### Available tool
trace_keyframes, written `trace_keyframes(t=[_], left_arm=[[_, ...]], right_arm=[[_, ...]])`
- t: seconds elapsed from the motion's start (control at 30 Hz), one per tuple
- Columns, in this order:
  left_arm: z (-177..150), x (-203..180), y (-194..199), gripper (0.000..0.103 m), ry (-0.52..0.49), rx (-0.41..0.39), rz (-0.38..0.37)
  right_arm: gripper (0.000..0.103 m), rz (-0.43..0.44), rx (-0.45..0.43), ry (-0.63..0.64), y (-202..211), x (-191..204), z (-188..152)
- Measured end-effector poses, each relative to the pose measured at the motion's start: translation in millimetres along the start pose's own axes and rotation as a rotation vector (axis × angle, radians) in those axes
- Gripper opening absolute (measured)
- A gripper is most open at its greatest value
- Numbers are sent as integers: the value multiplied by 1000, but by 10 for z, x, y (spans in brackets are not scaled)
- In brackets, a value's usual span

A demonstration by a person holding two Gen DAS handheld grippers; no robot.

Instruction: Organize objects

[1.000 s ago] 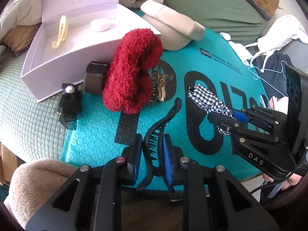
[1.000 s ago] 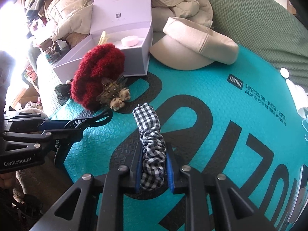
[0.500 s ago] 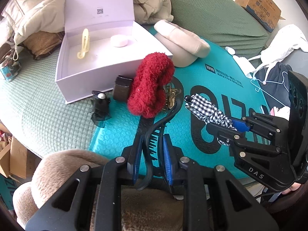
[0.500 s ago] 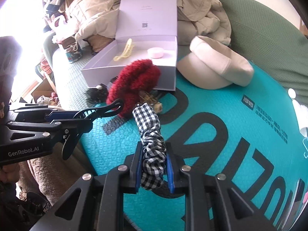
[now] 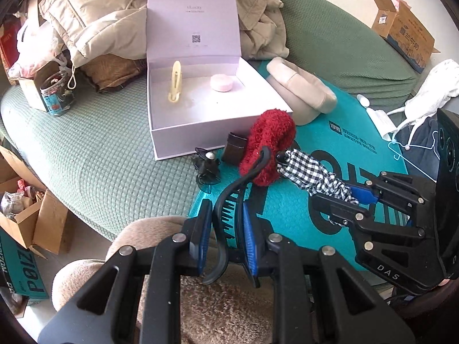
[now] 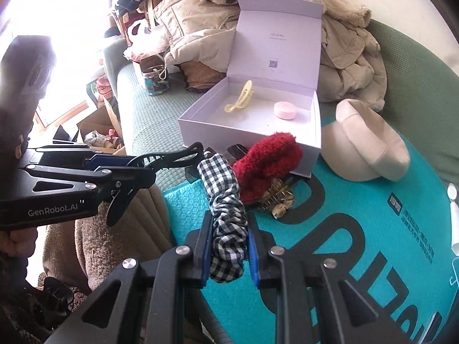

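Left tongs (image 5: 226,229): closed on a black hair claw (image 5: 229,197), its long curved body running forward, away from the camera.
Right tongs (image 6: 226,243): closed on a checked scrunchie (image 6: 226,209), its long side pointing ahead.
Open box (image 5: 172,140): on the green bed cover, far and left of both tongs; a yellow clip (image 5: 175,81) and a pink disc (image 5: 221,82) lie inside.
Nearer hand: the left, as I judge; its path to the box looks free.
Obstacle: a red fluffy scrunchie (image 6: 264,166) sits between the right tongs and the near wall of the box.
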State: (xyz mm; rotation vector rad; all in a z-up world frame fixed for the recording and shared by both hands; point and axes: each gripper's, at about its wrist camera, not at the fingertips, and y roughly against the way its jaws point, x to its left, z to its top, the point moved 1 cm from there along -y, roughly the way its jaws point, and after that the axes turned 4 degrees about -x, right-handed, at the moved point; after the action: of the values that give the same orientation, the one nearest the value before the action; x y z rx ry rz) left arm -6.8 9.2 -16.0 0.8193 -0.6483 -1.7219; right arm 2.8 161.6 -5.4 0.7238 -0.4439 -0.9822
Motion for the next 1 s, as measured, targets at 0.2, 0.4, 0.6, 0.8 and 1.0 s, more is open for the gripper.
trace_keyframes(t=[0.2, 0.4, 0.6, 0.8, 1.0], left_arm=[[125, 170, 189, 20, 26, -33, 28], [298, 318, 299, 20, 33, -53, 53], [452, 490, 192, 20, 53, -44, 67], [654, 623, 4, 20, 58, -33, 70], [879, 716, -223, 20, 46, -14, 66]], right_arm=[[20, 37, -29, 60, 23, 165, 219], [20, 58, -49, 101, -24, 230, 451], [20, 72, -44, 115, -179, 207, 622], [20, 71, -41, 137, -379, 151, 807], [20, 69, -45, 143, -579, 49, 1003]])
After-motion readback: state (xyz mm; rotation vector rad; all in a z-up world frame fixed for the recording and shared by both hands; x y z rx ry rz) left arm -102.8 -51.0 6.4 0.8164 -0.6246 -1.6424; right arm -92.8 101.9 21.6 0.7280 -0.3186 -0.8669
